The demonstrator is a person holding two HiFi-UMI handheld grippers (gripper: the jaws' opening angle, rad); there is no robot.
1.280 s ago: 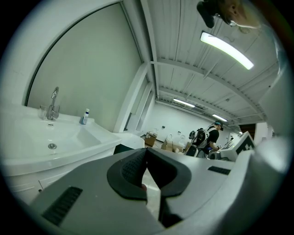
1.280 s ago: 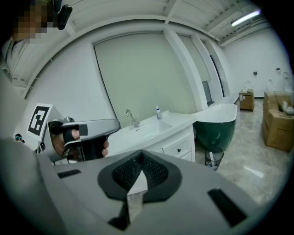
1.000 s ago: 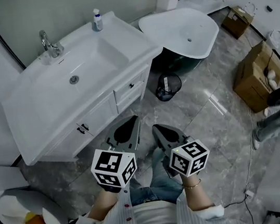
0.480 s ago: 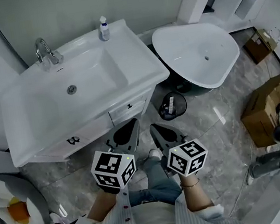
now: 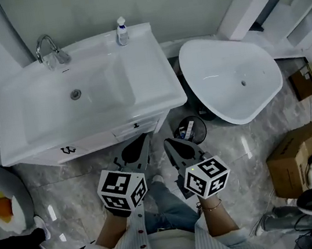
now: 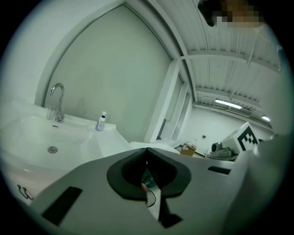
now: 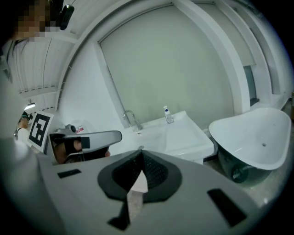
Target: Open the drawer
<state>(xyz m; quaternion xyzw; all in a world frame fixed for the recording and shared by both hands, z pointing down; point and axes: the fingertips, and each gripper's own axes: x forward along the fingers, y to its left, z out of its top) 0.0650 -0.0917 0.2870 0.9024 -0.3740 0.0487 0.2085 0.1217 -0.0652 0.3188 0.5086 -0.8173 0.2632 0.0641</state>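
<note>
The white vanity (image 5: pixel 151 92) with its sink stands straight ahead in the head view. Its drawer front (image 5: pixel 128 131) with a small dark handle (image 5: pixel 136 124) sits under the counter's right part, seen steeply from above. My left gripper (image 5: pixel 142 137) is shut and empty, its tip just short of the drawer front. My right gripper (image 5: pixel 168 142) is beside it, also shut and empty. In the left gripper view the shut jaws (image 6: pixel 147 149) point over the sink (image 6: pixel 50 137). In the right gripper view the shut jaws (image 7: pixel 141 149) face the vanity (image 7: pixel 183 137).
A faucet (image 5: pixel 47 50) and a soap bottle (image 5: pixel 122 31) stand on the counter. A white oval tub (image 5: pixel 237 79) sits to the right, with a black wire bin (image 5: pixel 189 130) by the vanity's corner. Cardboard boxes (image 5: pixel 293 158) lie on the marble floor further right.
The view has swung so that the vanity now lies square ahead instead of slanting off to the left. Both grippers have come closer to the drawer front, still shut.
</note>
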